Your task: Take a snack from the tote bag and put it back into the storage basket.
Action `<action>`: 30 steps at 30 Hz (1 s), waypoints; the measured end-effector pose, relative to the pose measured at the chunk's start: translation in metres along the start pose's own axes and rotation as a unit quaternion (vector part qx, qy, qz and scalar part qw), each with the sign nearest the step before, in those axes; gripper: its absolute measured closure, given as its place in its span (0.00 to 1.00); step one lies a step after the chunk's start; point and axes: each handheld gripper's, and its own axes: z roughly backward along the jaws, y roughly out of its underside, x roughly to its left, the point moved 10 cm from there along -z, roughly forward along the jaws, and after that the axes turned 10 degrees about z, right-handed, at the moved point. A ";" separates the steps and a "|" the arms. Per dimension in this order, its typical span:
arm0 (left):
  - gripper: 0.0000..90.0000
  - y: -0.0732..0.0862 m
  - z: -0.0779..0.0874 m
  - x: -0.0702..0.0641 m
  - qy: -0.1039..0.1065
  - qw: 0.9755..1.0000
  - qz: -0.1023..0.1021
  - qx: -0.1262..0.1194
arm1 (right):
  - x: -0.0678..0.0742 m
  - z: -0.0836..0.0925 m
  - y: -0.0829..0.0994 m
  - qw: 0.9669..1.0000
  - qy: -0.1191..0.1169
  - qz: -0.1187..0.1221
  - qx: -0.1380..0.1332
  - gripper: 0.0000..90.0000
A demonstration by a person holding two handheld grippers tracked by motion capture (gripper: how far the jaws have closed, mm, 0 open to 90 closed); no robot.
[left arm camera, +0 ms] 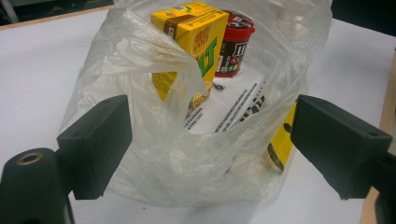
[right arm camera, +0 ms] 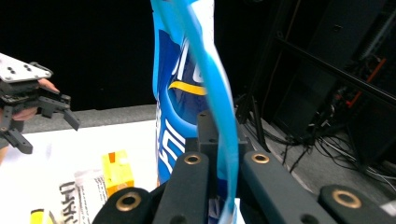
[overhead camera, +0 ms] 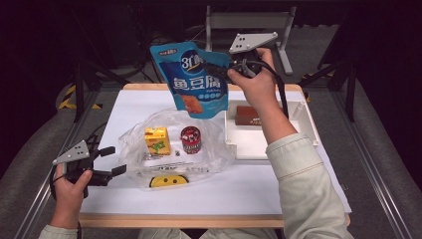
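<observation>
My right gripper (overhead camera: 221,67) is shut on the top corner of a blue snack pouch (overhead camera: 195,82), which hangs in the air above the back of the table. In the right gripper view the pouch (right arm camera: 187,88) rises edge-on from between the closed jaws. A clear plastic bag (overhead camera: 174,149) lies on the white table and holds a yellow drink carton (overhead camera: 157,140) and a red-lidded cup (overhead camera: 190,139). My left gripper (overhead camera: 113,160) rests open at the bag's left side. Its jaws stand wide on either side of the bag's mouth (left arm camera: 196,154), with the carton (left arm camera: 189,46) and the cup (left arm camera: 236,44) beyond.
A white tray (overhead camera: 298,132) at the right holds a brown bar (overhead camera: 249,115). A yellow smiley print (overhead camera: 169,180) shows on the bag's near edge. A metal frame (overhead camera: 249,22) stands behind the table. Rails run along both table sides.
</observation>
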 end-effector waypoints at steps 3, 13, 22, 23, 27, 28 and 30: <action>0.15 0.000 0.000 0.001 -0.001 1.000 -0.003 0.000 | -0.004 0.007 0.007 1.000 0.009 -0.001 0.005 1.00; 0.15 0.000 0.000 0.000 0.000 1.000 0.001 0.000 | -0.019 0.036 0.023 0.999 0.033 -0.017 0.008 1.00; 0.15 0.001 -0.001 0.000 0.000 1.000 0.003 0.002 | -0.030 0.059 0.038 0.998 0.054 -0.026 0.018 1.00; 0.15 0.001 -0.001 0.000 0.000 1.000 0.003 0.002 | -0.031 0.061 0.039 0.998 0.055 -0.026 0.018 1.00; 0.15 0.001 -0.002 0.000 0.001 1.000 0.004 0.004 | -0.034 0.070 0.044 0.998 0.059 -0.031 0.019 1.00; 0.15 0.001 -0.002 0.000 0.001 1.000 0.002 0.004 | -0.035 0.071 0.045 0.997 0.061 -0.032 0.019 1.00; 0.15 0.001 -0.001 0.000 0.001 1.000 0.004 0.005 | -0.035 0.073 0.046 0.997 0.062 -0.033 0.020 1.00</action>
